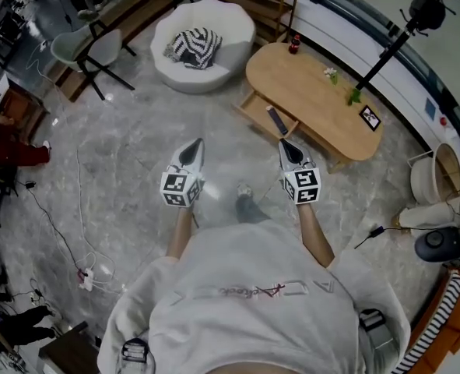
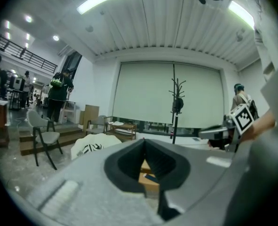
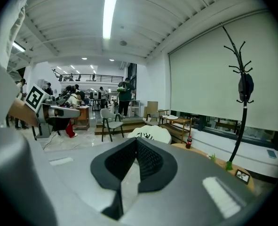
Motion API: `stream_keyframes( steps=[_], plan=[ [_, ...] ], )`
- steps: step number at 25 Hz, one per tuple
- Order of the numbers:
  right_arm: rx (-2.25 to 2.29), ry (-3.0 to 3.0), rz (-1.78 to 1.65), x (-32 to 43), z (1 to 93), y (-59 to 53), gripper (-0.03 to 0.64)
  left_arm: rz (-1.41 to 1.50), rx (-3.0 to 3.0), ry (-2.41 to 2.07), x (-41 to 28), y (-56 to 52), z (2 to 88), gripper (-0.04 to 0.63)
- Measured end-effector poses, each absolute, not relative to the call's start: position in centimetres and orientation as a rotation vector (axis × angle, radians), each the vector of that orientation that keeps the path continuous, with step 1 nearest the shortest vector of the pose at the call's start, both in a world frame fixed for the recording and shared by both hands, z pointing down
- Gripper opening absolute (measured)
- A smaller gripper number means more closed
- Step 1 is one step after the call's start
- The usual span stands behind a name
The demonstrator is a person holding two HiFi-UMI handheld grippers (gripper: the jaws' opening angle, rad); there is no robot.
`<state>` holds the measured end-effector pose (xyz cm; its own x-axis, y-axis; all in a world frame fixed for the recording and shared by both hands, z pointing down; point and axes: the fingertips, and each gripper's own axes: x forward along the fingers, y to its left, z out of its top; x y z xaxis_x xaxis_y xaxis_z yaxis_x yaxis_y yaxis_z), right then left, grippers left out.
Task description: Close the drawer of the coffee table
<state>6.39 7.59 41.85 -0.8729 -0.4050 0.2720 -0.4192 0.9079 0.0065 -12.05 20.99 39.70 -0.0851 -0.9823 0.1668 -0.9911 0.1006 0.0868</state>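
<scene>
The oval wooden coffee table stands ahead and to the right on the marble floor. Its drawer is pulled out on the near left side, with a dark flat object lying in it. My left gripper and right gripper are held side by side in front of me, short of the drawer and touching nothing. Both are shut and empty. In the left gripper view the drawer's wood shows just beyond the left gripper. In the right gripper view the table top lies to the right of the right gripper.
A white round pouf with a striped cloth sits left of the table. A grey chair stands farther left. A red bottle, a small plant and a picture frame stand on the table. A black coat stand rises behind it. Cables trail at left.
</scene>
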Motion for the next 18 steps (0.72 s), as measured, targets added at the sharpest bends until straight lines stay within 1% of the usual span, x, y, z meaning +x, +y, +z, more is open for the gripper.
stream_keyframes(
  steps=[6,18],
  plan=[
    [0.610,-2.806,0.063,1.9,40.6,0.6,0.005,0.068,1.989,-2.176,-16.1,14.1,39.0,0.000],
    [0.603,-2.787,0.109,-3.3,42.4,-9.8,0.005,0.101,1.990,-2.152,-21.4,3.4,39.9,0.000]
  ],
)
